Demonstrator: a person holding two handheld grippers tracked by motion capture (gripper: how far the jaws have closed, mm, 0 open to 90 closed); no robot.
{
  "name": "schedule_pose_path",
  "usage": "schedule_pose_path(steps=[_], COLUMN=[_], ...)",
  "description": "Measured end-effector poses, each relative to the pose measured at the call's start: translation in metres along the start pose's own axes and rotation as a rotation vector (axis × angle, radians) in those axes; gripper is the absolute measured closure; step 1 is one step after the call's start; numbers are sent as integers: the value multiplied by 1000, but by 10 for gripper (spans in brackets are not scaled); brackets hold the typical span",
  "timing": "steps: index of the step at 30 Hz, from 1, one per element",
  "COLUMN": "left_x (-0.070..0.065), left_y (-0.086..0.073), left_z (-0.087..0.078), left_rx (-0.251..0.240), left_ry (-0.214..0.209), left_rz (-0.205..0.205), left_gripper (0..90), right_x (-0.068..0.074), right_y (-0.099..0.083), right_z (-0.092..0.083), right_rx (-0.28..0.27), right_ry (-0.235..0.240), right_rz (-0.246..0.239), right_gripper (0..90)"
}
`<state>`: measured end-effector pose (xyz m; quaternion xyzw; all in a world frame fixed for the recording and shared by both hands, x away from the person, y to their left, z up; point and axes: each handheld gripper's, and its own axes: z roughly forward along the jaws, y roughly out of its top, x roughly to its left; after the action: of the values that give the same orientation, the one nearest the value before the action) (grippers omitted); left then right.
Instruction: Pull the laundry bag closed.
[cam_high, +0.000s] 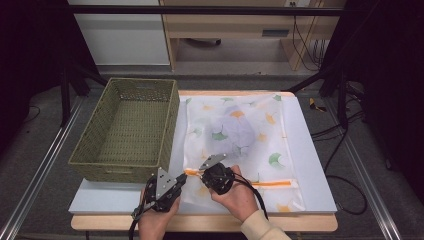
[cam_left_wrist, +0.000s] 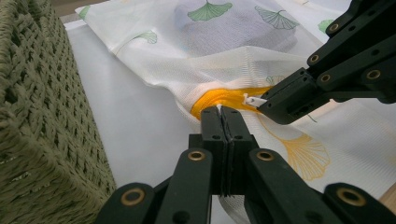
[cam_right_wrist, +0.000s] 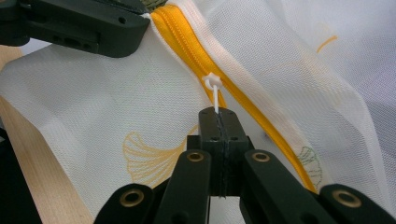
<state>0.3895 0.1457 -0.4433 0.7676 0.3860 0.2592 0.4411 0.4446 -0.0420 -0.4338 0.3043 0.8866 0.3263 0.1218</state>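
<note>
Black jaws of the left gripper (cam_left_wrist: 223, 114) rise from the bottom of the left gripper view, pressed flat together on the edge of the mesh bag (cam_left_wrist: 233, 51) right at the end of its orange zipper (cam_left_wrist: 224, 98). Just beside them, the right gripper (cam_right_wrist: 218, 114) has its jaws pressed together on the white zipper pull (cam_right_wrist: 214, 88), whose thin tab runs straight from the slider into the pads. In the high view the two grippers sit close together at the near edge of the white table (cam_high: 320, 195), the left gripper (cam_high: 181, 179) at the bag's near left corner and the right gripper (cam_high: 204, 175) just to its right. The bag lies flat with its long axis running away from the person, toward the far edge; the zipper crosses its near end from left to right, at right angles to that axis. White mesh printed with green and orange ginkgo leaves veils a grey-lilac bundle (cam_high: 235, 131) inside, too blurred by the cloth to identify. To the left stands a green woven basket (cam_high: 95, 145), cut off in the left gripper view. Both hands and the sleeve are cropped by the bottom of the high view.
</note>
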Motion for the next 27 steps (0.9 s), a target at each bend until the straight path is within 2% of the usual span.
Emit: schedule_pose_path(steps=[27], left_x=[-1], left_y=[-2], left_z=[0], left_rx=[4], left_ry=[-8], left_rz=[2], left_gripper=[889], right_x=[-5], right_y=[-6], right_z=[2], right_rx=[18], right_ry=[-10], right_rz=[6], right_gripper=[900])
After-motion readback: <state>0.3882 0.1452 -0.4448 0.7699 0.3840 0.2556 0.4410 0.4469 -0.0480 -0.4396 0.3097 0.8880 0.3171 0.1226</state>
